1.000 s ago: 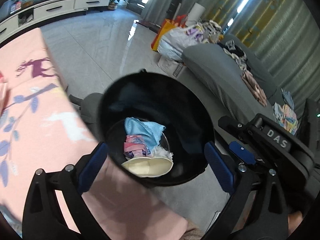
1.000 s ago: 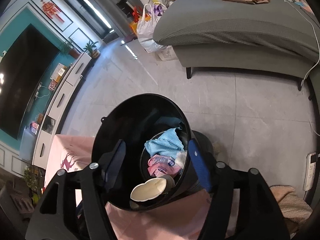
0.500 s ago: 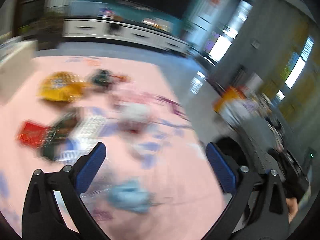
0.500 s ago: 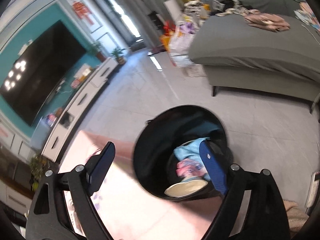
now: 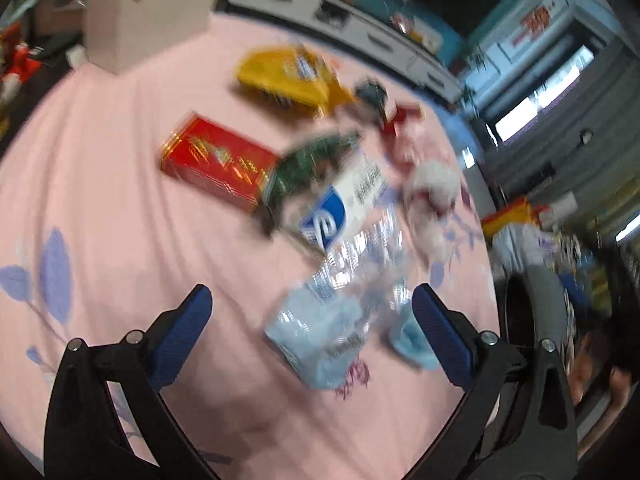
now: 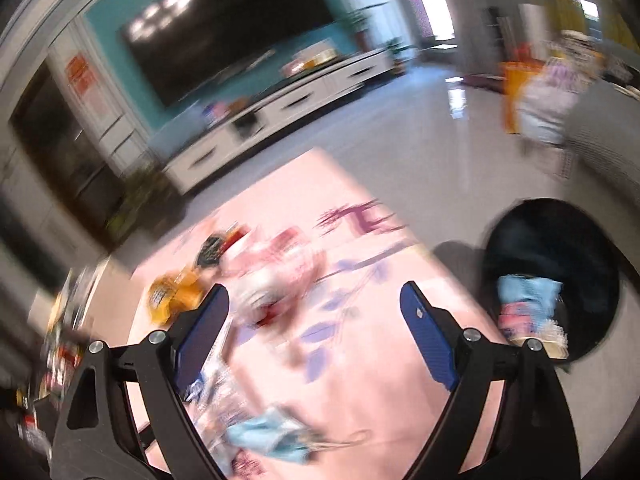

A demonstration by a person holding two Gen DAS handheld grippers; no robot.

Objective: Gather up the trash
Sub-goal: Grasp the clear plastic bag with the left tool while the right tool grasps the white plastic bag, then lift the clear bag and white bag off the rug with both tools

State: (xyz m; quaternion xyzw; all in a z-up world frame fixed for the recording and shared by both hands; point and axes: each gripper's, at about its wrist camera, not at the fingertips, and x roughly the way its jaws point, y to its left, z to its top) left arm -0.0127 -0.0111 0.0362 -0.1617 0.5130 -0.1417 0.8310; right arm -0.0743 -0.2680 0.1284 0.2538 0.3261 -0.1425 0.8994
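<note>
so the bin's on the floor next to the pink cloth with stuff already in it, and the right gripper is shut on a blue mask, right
Not quite. The right wrist view shows the right gripper open, with nothing between its jaws; the blue mask lies on the pink cloth below it. The rest holds: the bin stands on the floor beside the cloth, with trash inside.

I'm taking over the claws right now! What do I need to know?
Left claw: open and empty, over the pink tablecloth.
Right claw: its jaws have just been opening; now wide open with nothing between them, over the table near the bin.
Bin: black, on the floor at the table's edge. Already inside: a light blue piece, a pink wrapper and something cream-coloured.
Left to collect from the table: yellow bag, red box, green wrapper, clear plastic packaging, light blue mask, white crumpled wad. Pictures are blurry, so look again before grabbing.
</note>
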